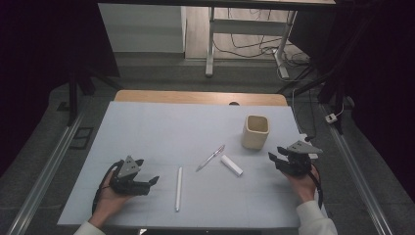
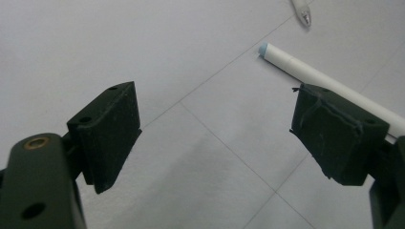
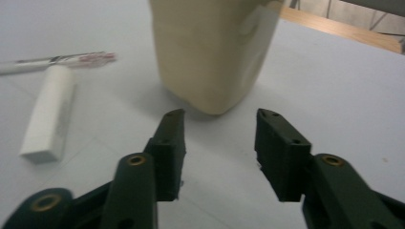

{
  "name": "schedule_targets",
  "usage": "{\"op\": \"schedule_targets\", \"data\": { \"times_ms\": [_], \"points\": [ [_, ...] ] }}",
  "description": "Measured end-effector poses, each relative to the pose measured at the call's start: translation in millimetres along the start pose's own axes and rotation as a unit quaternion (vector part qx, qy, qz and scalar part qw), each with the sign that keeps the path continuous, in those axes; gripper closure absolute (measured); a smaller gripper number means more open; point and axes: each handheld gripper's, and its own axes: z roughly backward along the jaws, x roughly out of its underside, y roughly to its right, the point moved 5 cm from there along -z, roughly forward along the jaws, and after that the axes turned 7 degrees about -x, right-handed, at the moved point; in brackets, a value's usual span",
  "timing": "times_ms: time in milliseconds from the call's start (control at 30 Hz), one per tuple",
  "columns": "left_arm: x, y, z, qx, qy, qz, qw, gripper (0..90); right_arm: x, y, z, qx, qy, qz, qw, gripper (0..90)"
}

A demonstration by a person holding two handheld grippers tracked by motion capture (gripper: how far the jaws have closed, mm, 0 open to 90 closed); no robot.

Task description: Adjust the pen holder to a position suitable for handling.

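A cream cup [image 1: 256,131] stands upright at the right of the white table sheet [image 1: 161,127]. Left of the cup lie a pen [image 1: 210,157] and a short white block [image 1: 231,165]. A long white stick [image 1: 178,188] lies nearer the front. My left gripper [image 1: 148,171] rests at the front left, open wide, with the stick [image 2: 305,71] just beyond its right jaw. My right gripper [image 1: 275,153] sits right of the cup, open and empty. In the right gripper view the cup [image 3: 215,47] stands just ahead of my right gripper [image 3: 220,117], apart from the jaws.
The table's wooden far edge [image 1: 195,97] borders the sheet. Metal rails [image 1: 357,171] run along both sides of the table. A desk frame with cables [image 1: 244,44] stands on the floor beyond.
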Motion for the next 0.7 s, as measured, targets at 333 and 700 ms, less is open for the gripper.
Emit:
{"op": "schedule_targets", "data": {
  "times_ms": [333, 700],
  "points": [
    [-0.6, 0.2, -0.3, -0.003, 0.002, -0.001, 1.0, 16.7, -7.5, 16.9, -3.9, 0.027, 0.002, -0.014, 0.9995, 79.3],
    [-0.2, 0.4, -1.2, -0.002, 0.0, -0.002, 1.0, 16.8, -10.3, 30.3, -20.1, 0.044, -0.017, -0.021, 0.9987, 88.9]
  ]
}}
